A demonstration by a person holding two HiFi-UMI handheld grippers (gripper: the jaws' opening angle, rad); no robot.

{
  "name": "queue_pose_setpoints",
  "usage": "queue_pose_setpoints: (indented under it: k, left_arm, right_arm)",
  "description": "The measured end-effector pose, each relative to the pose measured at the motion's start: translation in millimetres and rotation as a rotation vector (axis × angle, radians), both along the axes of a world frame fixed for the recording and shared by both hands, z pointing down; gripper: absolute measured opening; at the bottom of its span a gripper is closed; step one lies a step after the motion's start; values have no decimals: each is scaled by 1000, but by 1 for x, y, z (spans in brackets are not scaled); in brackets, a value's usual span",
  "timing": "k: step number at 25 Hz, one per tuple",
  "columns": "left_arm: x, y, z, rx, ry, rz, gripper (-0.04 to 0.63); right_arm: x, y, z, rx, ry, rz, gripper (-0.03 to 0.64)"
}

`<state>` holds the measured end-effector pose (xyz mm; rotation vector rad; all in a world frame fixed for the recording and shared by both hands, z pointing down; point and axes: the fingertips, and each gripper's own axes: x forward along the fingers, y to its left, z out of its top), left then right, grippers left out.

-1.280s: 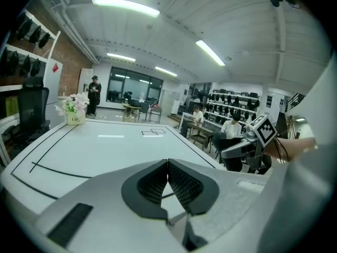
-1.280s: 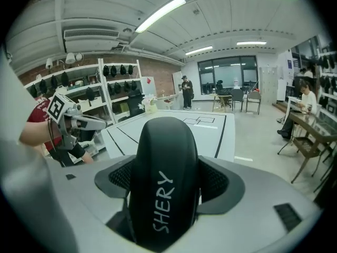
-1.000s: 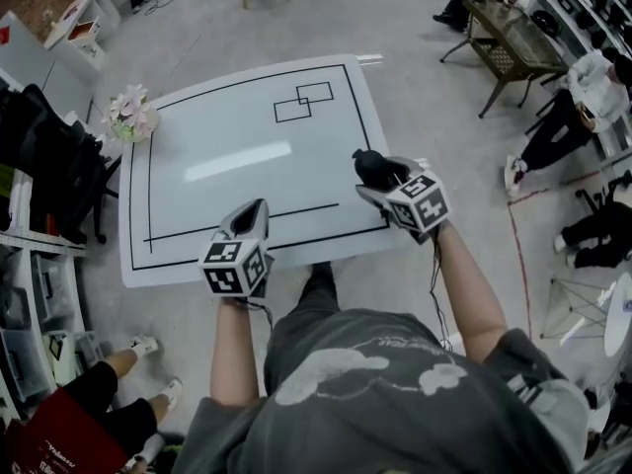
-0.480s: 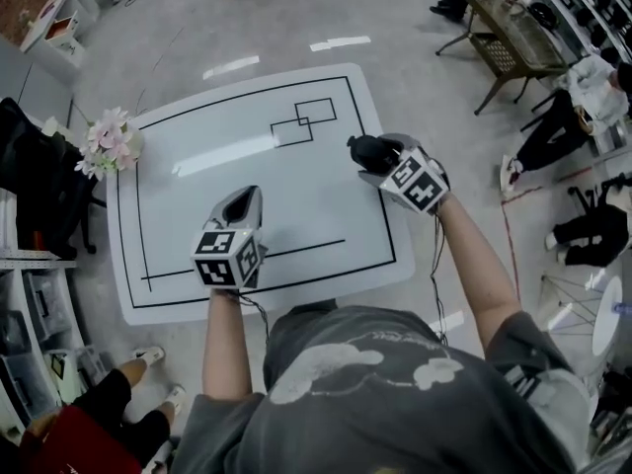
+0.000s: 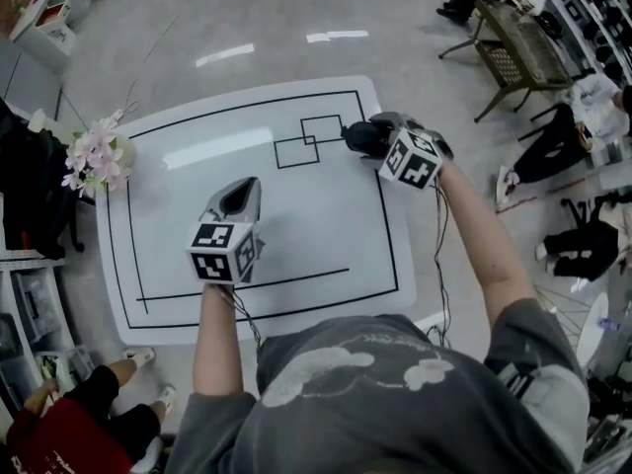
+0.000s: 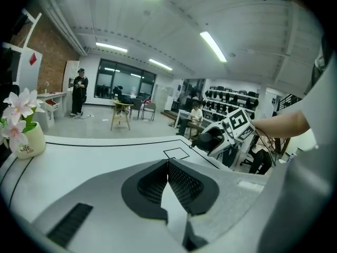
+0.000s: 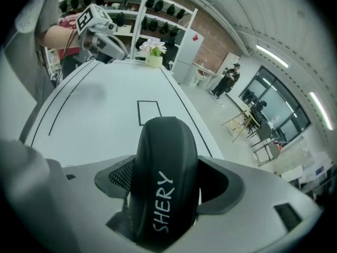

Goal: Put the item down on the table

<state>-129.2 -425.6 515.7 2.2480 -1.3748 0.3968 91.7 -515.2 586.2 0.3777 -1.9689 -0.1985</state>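
Head view: the right gripper (image 5: 378,138) grips a black rounded item (image 5: 360,136) just right of the outlined squares (image 5: 311,138) printed on the white table (image 5: 296,235), probably lined up there to set it down. The left gripper (image 5: 242,194) sits below-left of the squares, well apart and idle, likely parked out of the way. A flower pot (image 5: 94,156) is far left of the squares at the table edge. Left gripper view: its jaw tips meet with nothing between them; beyond the squares the item looks raised off the surface, so it is judged not yet down. Right gripper view: the jaws stand wide, pads pressed on both sides of the item, which carries white "SHERY" lettering and juts forward toward the squares. Contact with the table isn't visible.
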Motion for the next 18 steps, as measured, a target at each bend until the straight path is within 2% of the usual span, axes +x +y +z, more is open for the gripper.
queue_pose_setpoints:
  k: [4,9,14,18]
  left_arm:
    - [-1,-12,11,-11,-4,4,3]
    - [-9,-21,21,-17,1,-18,3]
    - [-13,-23,28,-36,23,-31,3]
    - [-12,-24,30,-37,22,-27,3]
  right_arm:
    - [-9,-23,14,-16,70,-98,347]
    - [-26,-38,24,-66,78,-170,348]
    - [-35,-37,39,-136,104,-212,348]
    - [-35,-41,46,-130,138,-243,350]
